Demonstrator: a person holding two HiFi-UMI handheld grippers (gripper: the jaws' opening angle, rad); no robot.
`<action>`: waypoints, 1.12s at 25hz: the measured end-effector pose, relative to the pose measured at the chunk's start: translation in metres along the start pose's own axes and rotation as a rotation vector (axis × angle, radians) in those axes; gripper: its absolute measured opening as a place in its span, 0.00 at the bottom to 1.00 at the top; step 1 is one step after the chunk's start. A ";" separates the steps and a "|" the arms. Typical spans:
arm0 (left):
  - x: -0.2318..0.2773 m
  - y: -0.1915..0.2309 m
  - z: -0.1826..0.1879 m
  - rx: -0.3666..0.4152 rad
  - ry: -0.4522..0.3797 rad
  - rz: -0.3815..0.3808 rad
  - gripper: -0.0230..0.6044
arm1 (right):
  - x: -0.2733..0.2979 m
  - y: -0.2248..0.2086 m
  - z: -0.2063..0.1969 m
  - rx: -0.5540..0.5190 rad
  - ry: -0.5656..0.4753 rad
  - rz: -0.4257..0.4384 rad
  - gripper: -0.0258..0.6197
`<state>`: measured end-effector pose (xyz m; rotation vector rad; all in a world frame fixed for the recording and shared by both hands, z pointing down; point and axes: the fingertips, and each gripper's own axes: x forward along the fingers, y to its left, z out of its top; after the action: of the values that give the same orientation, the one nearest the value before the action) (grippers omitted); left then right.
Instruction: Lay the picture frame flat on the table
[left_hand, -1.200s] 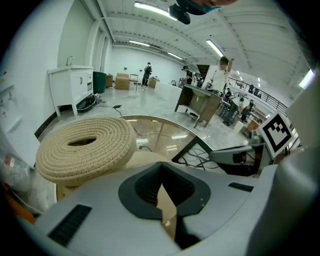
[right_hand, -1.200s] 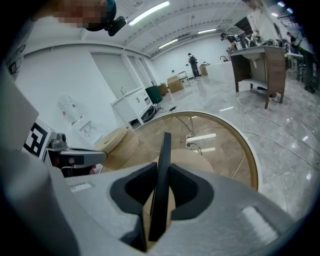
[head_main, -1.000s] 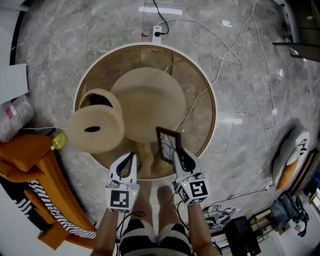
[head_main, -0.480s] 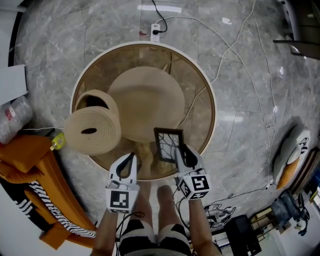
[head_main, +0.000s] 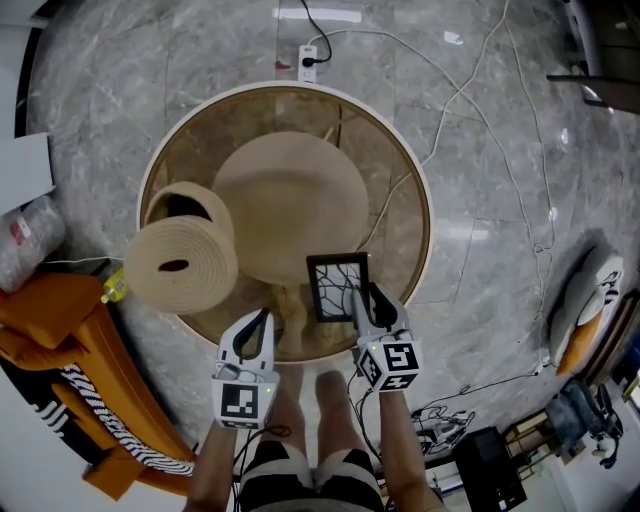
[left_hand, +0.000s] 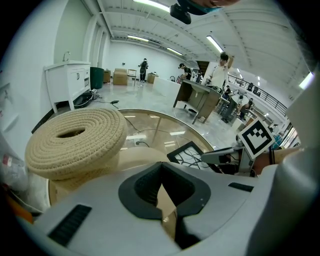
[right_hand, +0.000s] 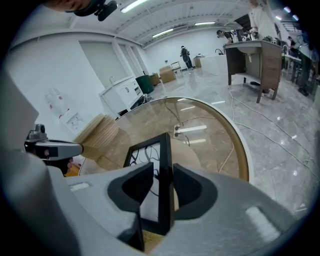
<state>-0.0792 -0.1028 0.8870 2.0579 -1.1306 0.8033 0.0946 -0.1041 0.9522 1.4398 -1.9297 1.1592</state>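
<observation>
The picture frame (head_main: 338, 287) is black with a branch pattern. It lies face up, flat or nearly so, on the near right part of the round glass table (head_main: 425, 200). My right gripper (head_main: 362, 300) is at its near right edge. The frame's black edge (right_hand: 164, 165) stands between the jaws, which are opening, with a thin gap on each side. My left gripper (head_main: 262, 318) hovers over the table's near rim, left of the frame (left_hand: 192, 152). It (left_hand: 160, 167) is shut with nothing in it.
A thick coiled rope roll (head_main: 180, 262) sits on the table's left side. The beige round base (head_main: 290, 205) shows under the glass. An orange and zebra-striped cloth (head_main: 60, 320) lies on the floor at left. A power strip (head_main: 310, 62) and cables run behind the table.
The frame has tipped from a slanted stance to face up on the glass. The right gripper followed it slightly right and its jaws have parted. The left gripper stayed put.
</observation>
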 end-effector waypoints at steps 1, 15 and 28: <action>0.000 -0.001 -0.001 0.014 -0.002 -0.004 0.06 | 0.001 -0.001 -0.001 -0.003 0.004 -0.002 0.23; -0.007 -0.007 0.008 0.063 -0.027 -0.009 0.06 | -0.008 0.003 0.006 -0.035 -0.007 0.002 0.23; -0.083 -0.033 0.084 0.131 -0.144 0.031 0.06 | -0.092 0.039 0.081 -0.143 -0.115 0.011 0.23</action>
<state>-0.0698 -0.1145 0.7648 2.2422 -1.2187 0.7718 0.0990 -0.1188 0.8244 1.4479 -2.0559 0.9402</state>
